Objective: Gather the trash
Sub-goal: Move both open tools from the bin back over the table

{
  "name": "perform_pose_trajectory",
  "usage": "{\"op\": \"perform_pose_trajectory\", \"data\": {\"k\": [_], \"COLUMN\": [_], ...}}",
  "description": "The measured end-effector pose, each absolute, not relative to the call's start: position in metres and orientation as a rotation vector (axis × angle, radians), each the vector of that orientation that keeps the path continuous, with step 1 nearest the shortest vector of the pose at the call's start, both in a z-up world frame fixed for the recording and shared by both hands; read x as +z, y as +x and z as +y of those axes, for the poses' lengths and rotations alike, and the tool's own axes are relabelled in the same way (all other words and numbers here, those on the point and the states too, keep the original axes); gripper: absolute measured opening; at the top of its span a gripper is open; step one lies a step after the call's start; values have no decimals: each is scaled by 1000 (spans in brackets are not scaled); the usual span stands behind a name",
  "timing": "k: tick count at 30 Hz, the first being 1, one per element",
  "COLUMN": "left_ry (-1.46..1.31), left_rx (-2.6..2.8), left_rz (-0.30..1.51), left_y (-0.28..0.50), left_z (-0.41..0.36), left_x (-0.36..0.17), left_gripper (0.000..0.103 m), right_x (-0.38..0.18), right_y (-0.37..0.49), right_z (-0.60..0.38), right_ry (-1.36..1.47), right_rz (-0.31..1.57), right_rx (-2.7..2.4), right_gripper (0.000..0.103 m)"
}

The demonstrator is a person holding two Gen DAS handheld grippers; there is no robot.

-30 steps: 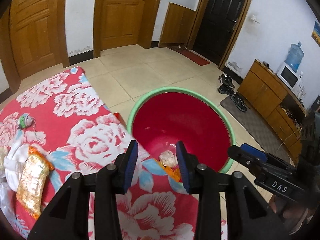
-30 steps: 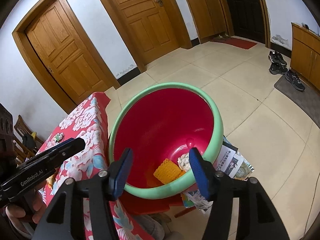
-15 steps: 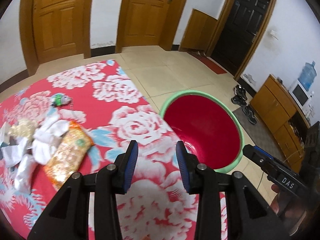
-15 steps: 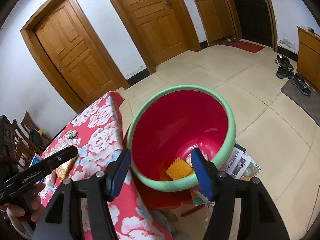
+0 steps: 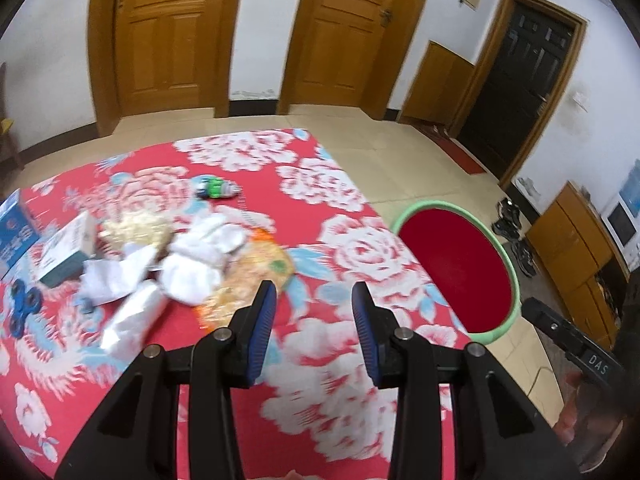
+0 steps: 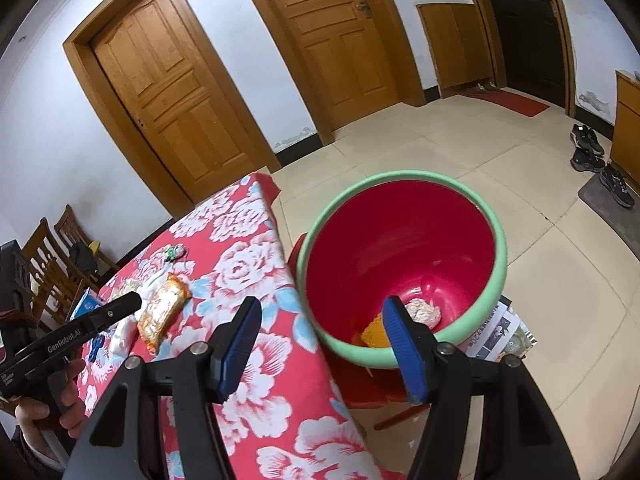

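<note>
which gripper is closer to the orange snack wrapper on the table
Left. The left gripper hovers just beside the orange snack wrapper; the right gripper hangs by the basin.

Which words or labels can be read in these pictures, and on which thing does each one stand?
"DAS": on the right hand-held gripper, seen from the left wrist.
"GenRobot.AI": on the left hand-held gripper, seen from the right wrist; the smaller line below it is unreadable.
Blue box: print too blurred.
White box: print too blurred.
Newspaper under the basin: print too small.

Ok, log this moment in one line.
left gripper: open, empty | right gripper: open, empty | basin: two scraps inside | wrapper: on table
</note>
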State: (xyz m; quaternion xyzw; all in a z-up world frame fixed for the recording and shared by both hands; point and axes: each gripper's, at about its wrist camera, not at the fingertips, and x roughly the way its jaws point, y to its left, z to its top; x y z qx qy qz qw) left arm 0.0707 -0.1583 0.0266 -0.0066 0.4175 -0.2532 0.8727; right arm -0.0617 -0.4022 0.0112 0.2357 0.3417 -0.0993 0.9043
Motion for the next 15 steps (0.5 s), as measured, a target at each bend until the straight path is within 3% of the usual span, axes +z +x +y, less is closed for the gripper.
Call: {"op": "perform_pose_trajectory", "data": {"k": [15], "left_ry": [-13], "left_rx": [-340], "left_rz": [916], "left_y": [94], "left_z": [-79], "left_x": [3], "left_gripper": [40], "right_x": [10], "right_y": [-48], "right_z": [-373], "right_ry": [455], "right_rz": [749], "right_rx": [-162], "right_gripper": [66]}}
